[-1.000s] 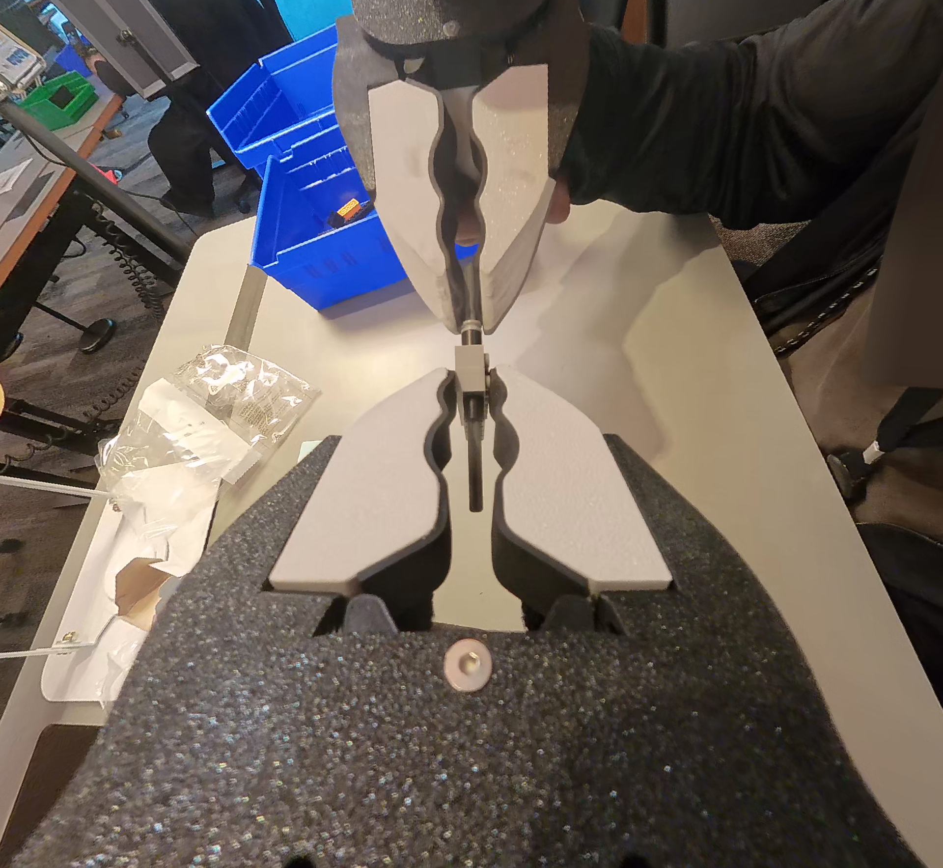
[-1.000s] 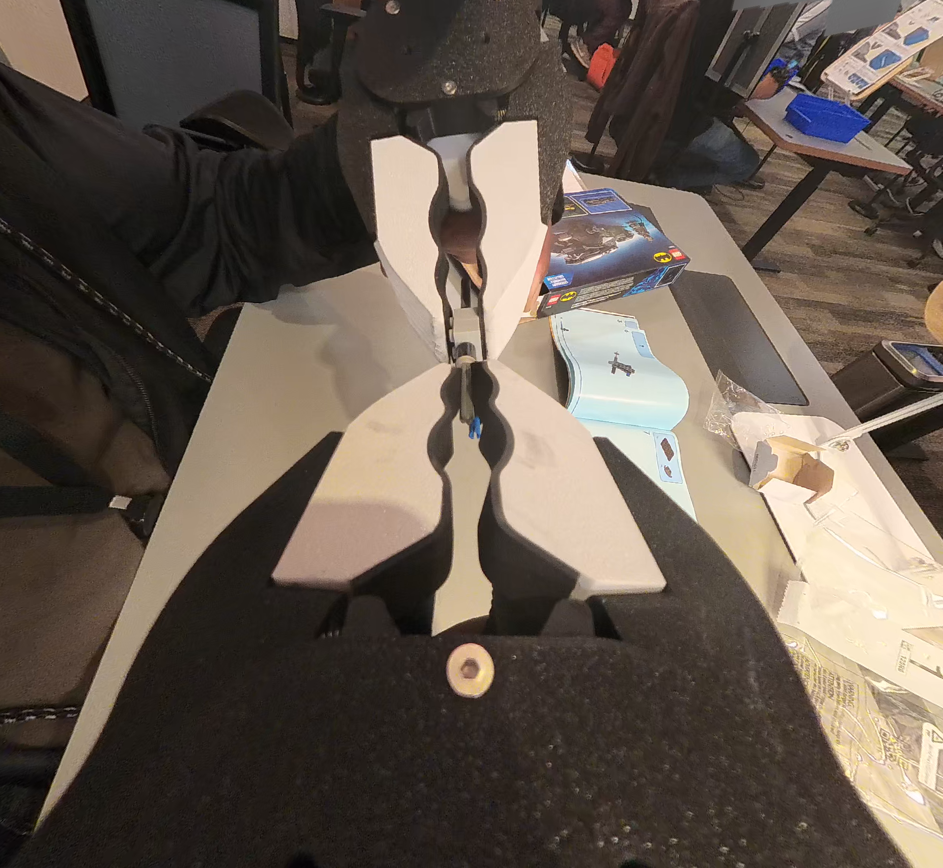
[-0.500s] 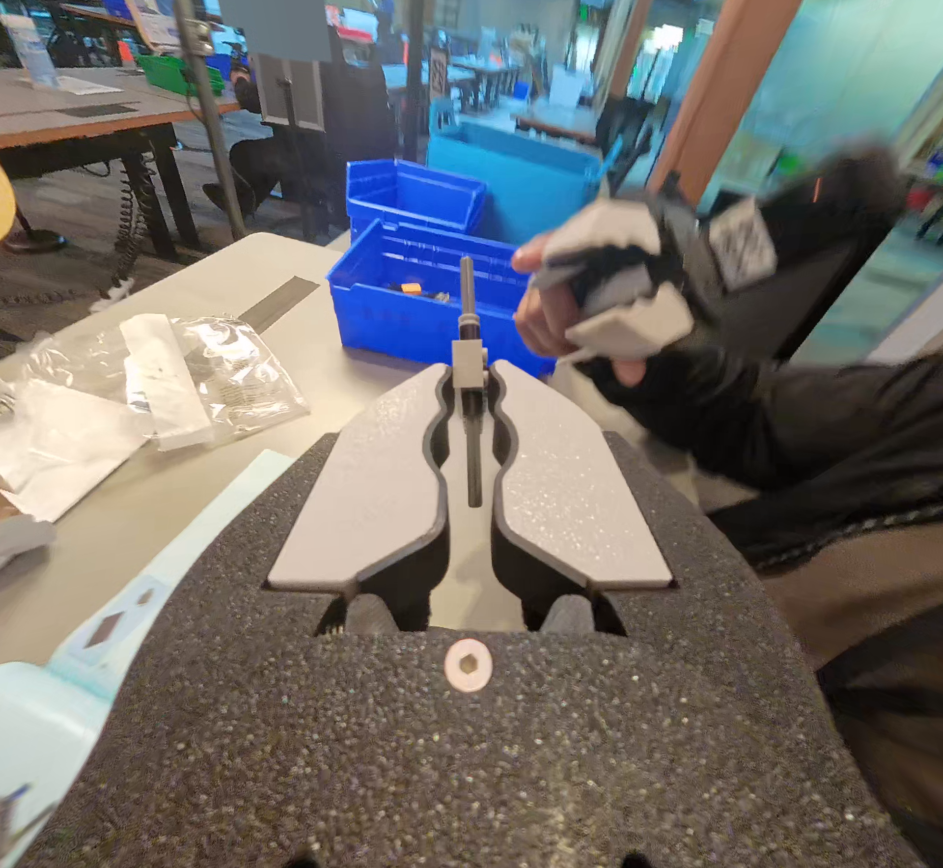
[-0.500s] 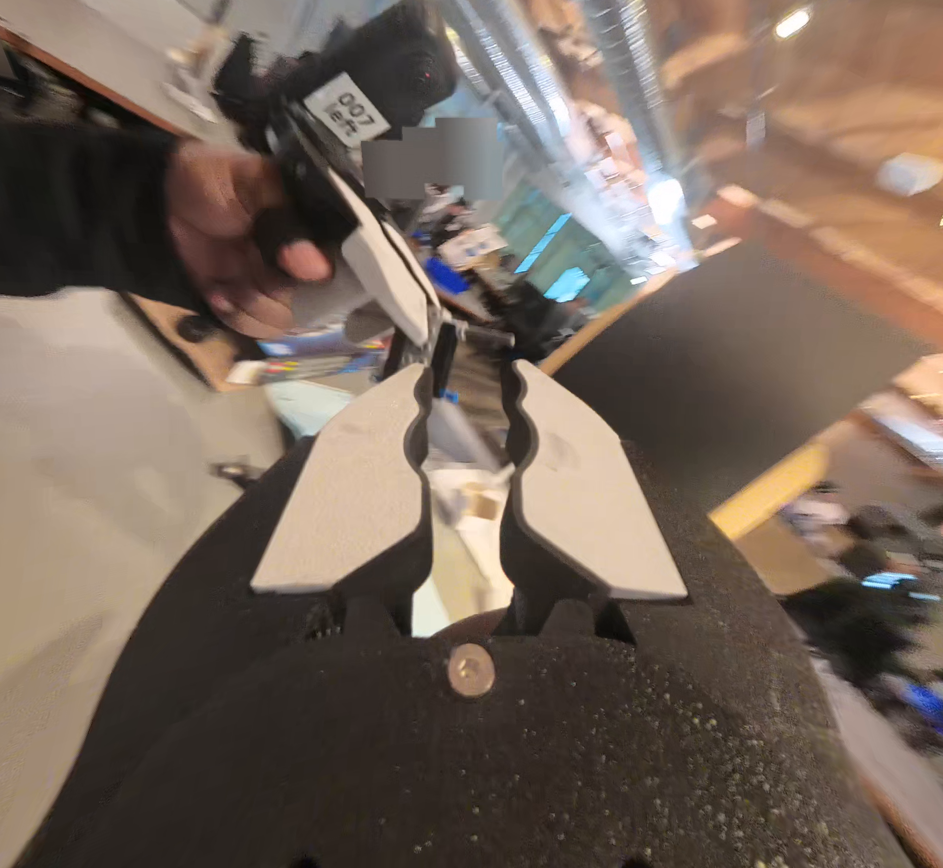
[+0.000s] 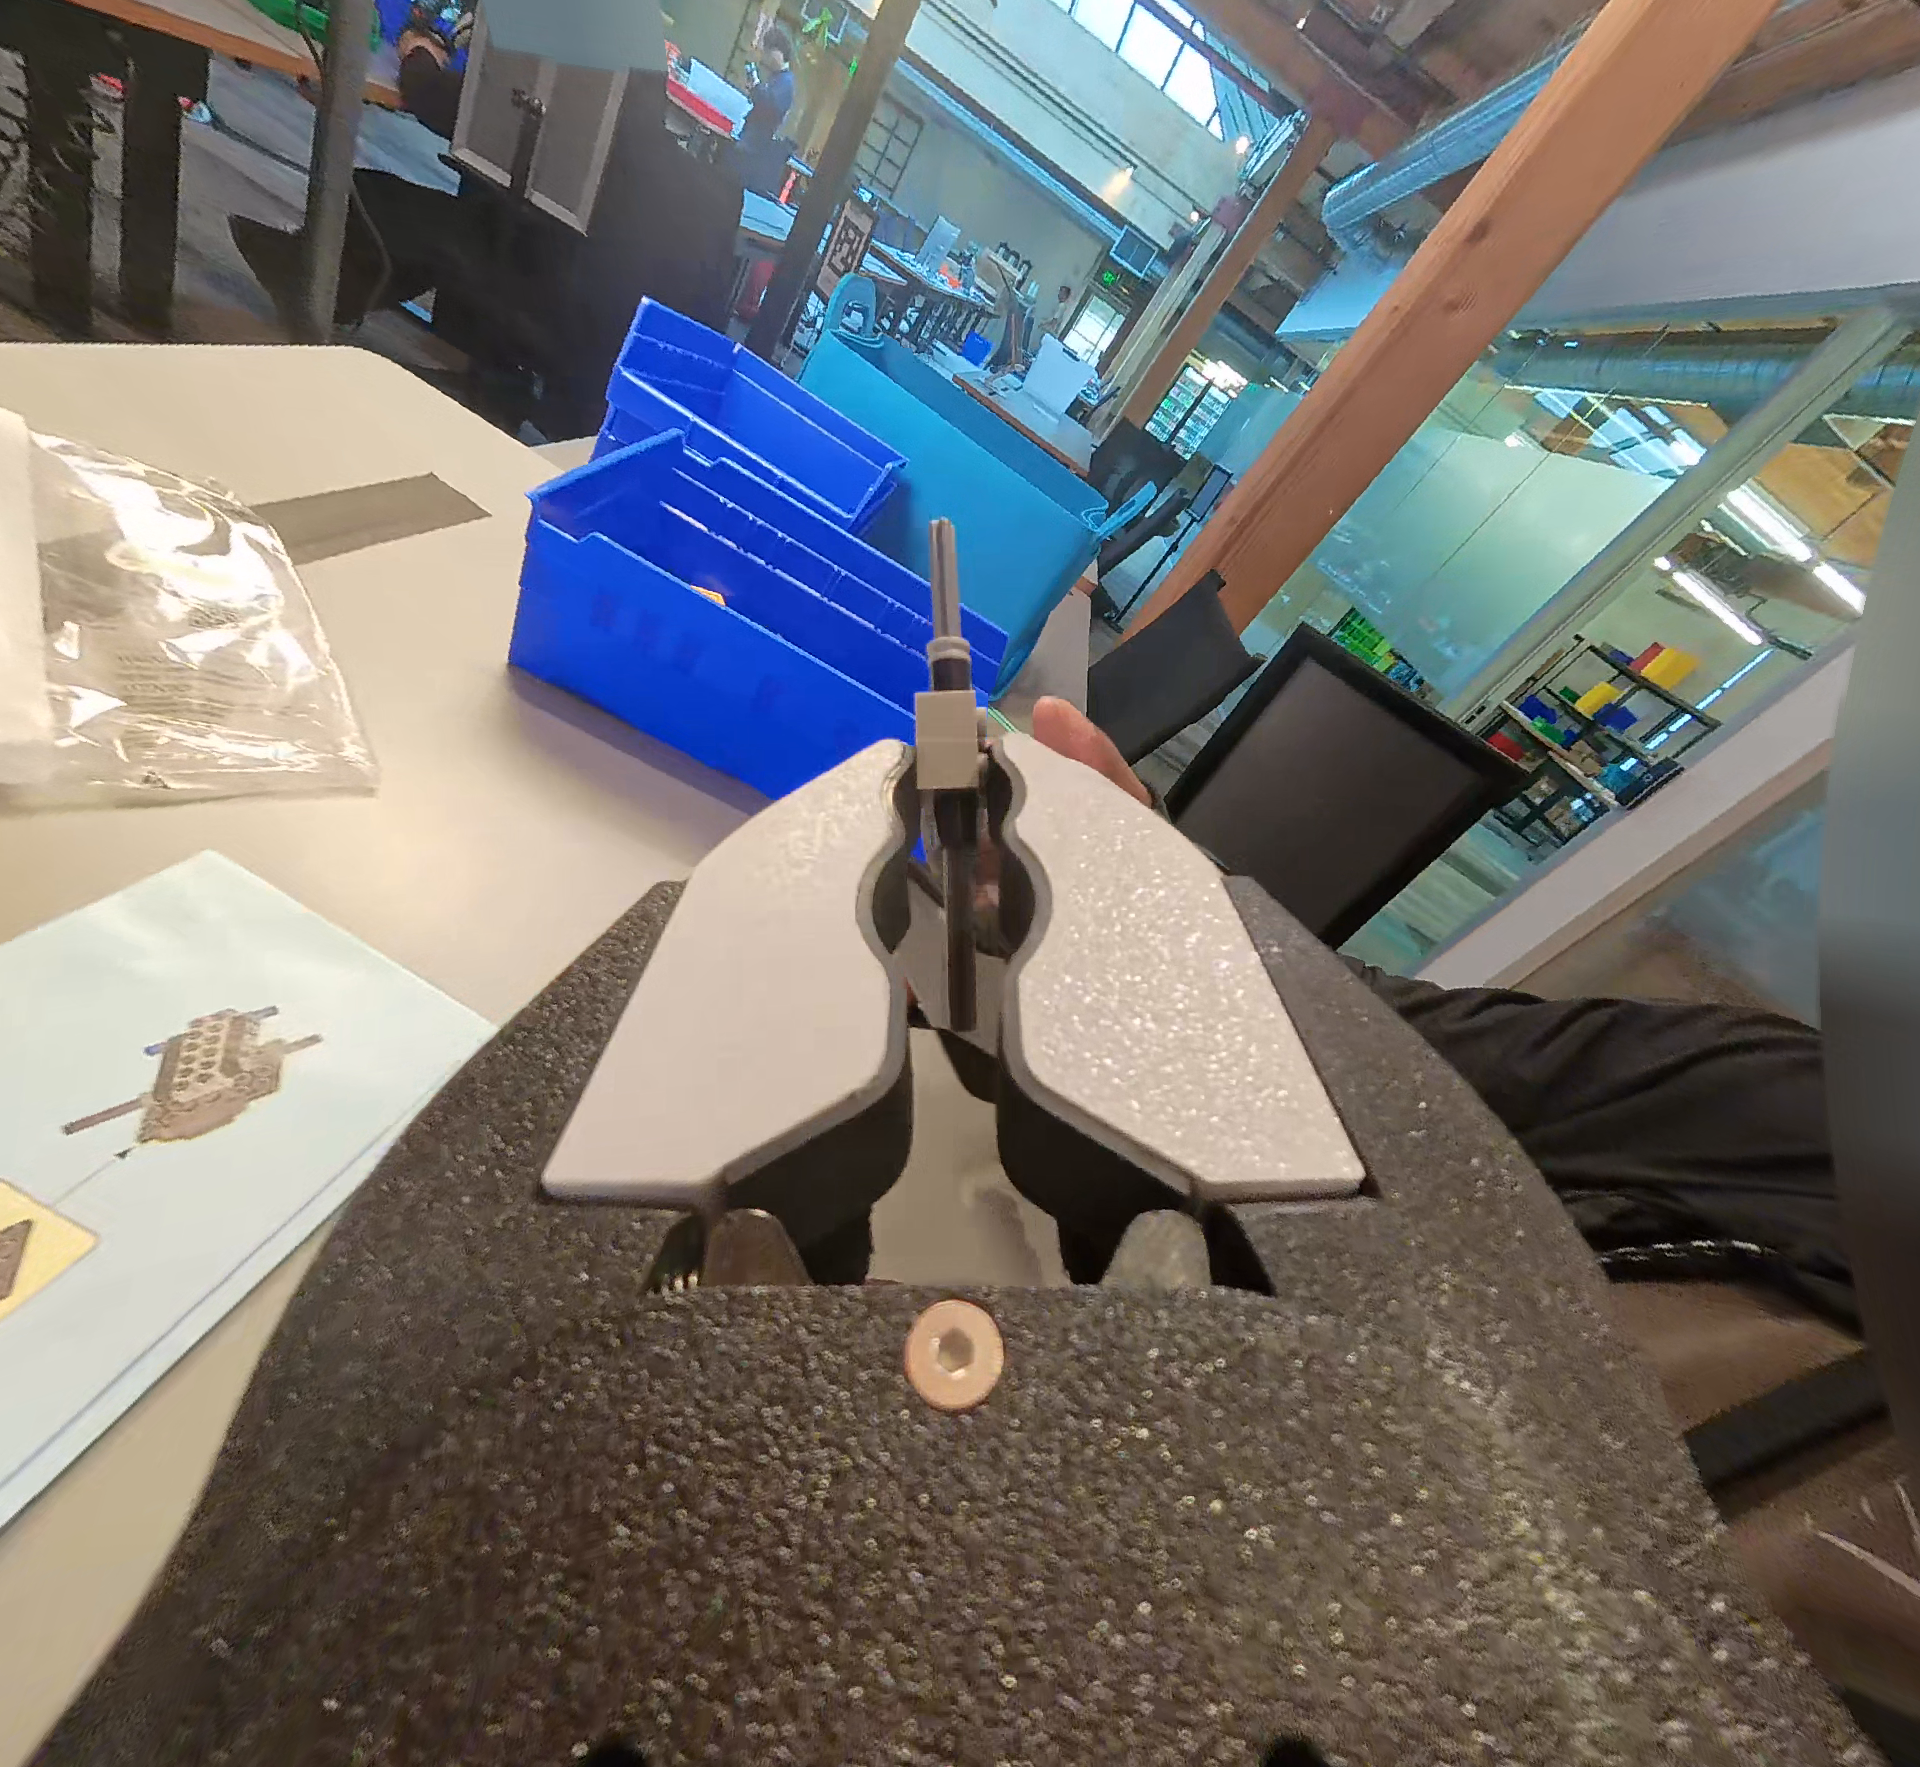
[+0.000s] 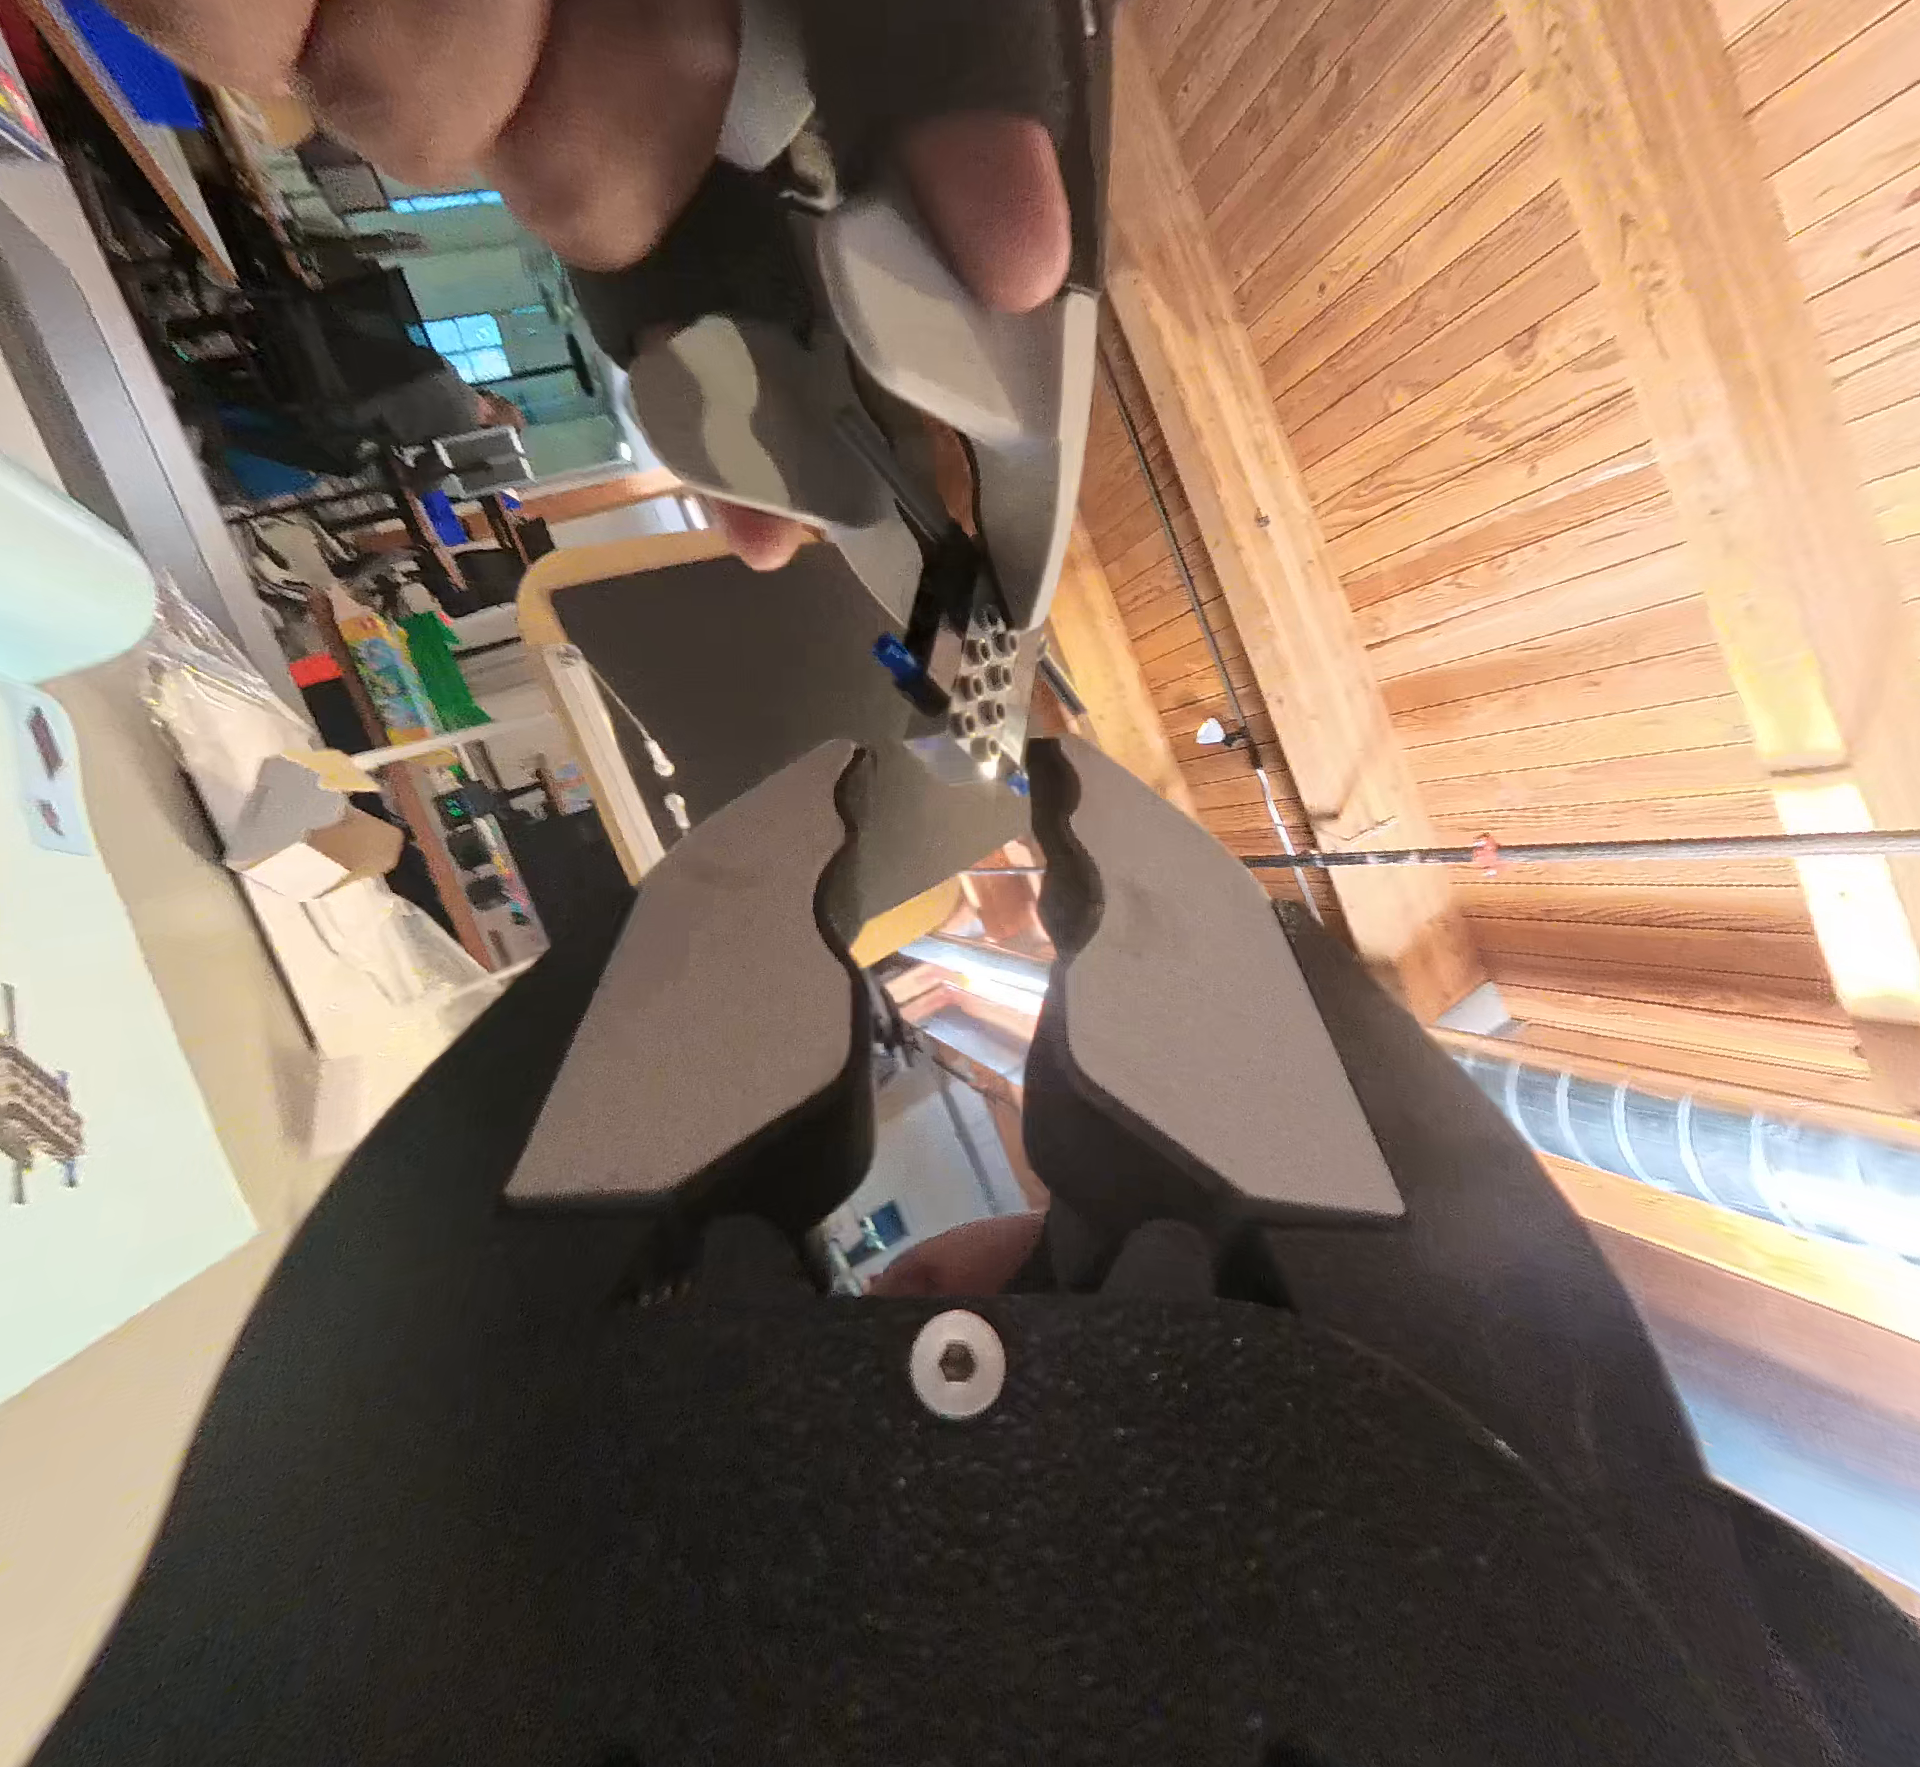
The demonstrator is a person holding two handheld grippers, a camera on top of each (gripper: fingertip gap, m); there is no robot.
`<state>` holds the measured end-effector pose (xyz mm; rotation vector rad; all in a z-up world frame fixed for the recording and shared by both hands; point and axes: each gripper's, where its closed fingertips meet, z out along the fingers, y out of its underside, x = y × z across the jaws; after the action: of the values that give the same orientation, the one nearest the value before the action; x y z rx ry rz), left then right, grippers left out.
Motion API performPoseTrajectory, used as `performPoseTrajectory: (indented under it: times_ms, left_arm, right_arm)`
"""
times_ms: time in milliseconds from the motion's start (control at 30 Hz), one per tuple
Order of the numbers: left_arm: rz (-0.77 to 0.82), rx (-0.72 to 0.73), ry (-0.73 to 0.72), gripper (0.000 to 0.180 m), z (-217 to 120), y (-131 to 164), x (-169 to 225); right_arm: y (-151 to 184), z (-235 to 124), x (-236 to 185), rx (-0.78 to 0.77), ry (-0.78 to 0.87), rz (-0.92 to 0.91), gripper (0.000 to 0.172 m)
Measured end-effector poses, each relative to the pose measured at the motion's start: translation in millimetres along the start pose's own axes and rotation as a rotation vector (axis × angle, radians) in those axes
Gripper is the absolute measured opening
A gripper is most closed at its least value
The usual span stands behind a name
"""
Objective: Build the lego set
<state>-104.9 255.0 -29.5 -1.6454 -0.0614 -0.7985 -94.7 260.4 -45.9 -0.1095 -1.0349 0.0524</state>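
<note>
In the left wrist view my left gripper (image 5: 948, 767) is shut on a small grey brick assembly (image 5: 943, 738). A dark axle (image 5: 943, 590) sticks forward out of it, above the table (image 5: 468, 782). The right wrist view shows the same left gripper (image 6: 971, 595) close in front, held by a hand, gripping the assembly. There the assembly shows as a grey studded plate (image 6: 982, 678) with blue pins. My right gripper (image 6: 945, 761) is open. The plate's lower end hangs just at its spread fingertips, nearest the right finger (image 6: 1143, 907), and the pads do not press on it.
Blue bins (image 5: 748, 616) stand on the table behind the axle. Clear plastic bags (image 5: 177, 616) lie at the left and an instruction booklet (image 5: 208, 1073) at the near left. A person's fingertip (image 5: 1081, 751) shows behind my left fingers. The right wrist view is tilted towards a wooden ceiling (image 6: 1455, 367). The grippers are tip to tip, or close to it.
My right gripper opened and let go of the assembly's axle end. Both grippers swung upward and turned. My left gripper kept its hold on the assembly.
</note>
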Motion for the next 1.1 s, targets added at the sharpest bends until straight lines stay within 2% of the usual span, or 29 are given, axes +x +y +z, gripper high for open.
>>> performPoseTrajectory:
  times_ms: [167,367,567,633,733,867,1000,1100]
  left_arm:
    - [-0.06,-0.004,-0.011,0.012,9.9,11.0,-5.8]
    - [-0.113,-0.012,0.01,0.014,15.8,17.7,-6.3]
    - [-0.009,-0.033,0.014,0.049,5.1,15.2,-6.4]
    - [0.115,-0.016,0.012,0.056,-4.9,9.9,-7.3]
    - [0.455,0.0,0.03,0.06,-27.9,17.0,-2.3]
    - [0.819,-0.025,-0.074,0.06,-45.9,35.4,-8.5]
    - [1.132,-0.033,-0.142,0.052,-46.2,50.9,-5.9]
    - [1.212,-0.06,-0.084,0.045,-40.9,68.8,0.3]
  right_arm:
    - [2.8,1.5,-3.0,-0.022,0.039,-0.064,0.03]
    - [8.3,-0.3,-3.9,-0.029,0.039,-0.026,0.013]
    - [16.5,-3.4,1.8,0.011,-0.003,0.144,0.013]
    - [9.4,-8.8,-7.2,0.097,-0.105,0.245,0.013]
    - [0.6,-16.2,-16.8,0.181,-0.269,0.47,0.013]
    - [-15.2,-23.5,-29.1,0.248,-0.541,0.842,0.013]
    - [-35.8,-35.9,-34.7,0.336,-0.768,1.166,0.013]
    - [-45.6,-44.1,-40.5,0.371,-0.895,1.31,0.013]
